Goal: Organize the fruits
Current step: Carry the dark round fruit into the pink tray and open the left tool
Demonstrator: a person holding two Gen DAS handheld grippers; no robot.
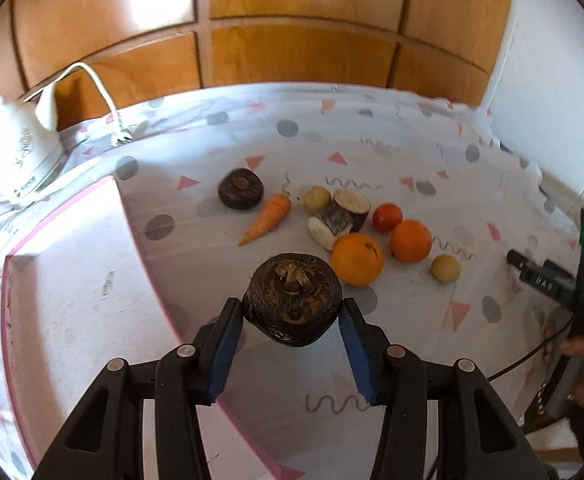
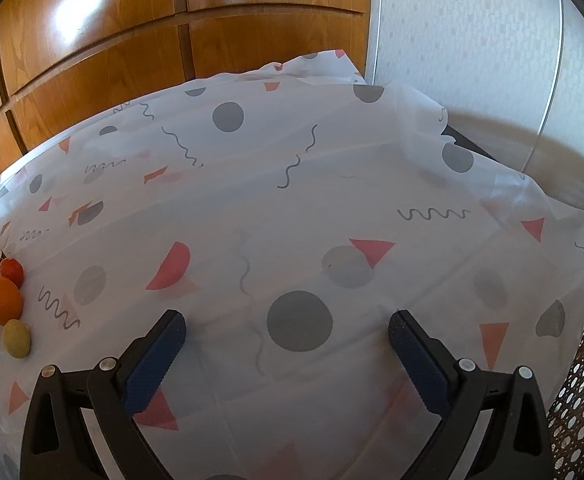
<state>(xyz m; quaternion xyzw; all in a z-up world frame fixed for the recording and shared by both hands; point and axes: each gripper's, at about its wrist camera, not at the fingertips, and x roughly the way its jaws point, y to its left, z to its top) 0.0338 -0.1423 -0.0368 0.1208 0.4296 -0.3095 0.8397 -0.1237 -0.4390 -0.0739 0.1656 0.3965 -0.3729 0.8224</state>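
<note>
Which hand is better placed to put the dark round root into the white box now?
Left. The left gripper already holds the dark round root, beside the white box. The right gripper is open over bare tablecloth.

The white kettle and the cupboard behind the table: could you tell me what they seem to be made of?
The kettle looks like glazed ceramic: glossy white with a faint printed motif, though coated plastic can't be excluded. The cupboard looks like varnished wood or veneer: warm orange-brown grain with bright window glare on its panels.

tablecloth (image 2: 332, 200): white, grey dots, pink triangles | oranges (image 1: 357, 259): orange
</note>
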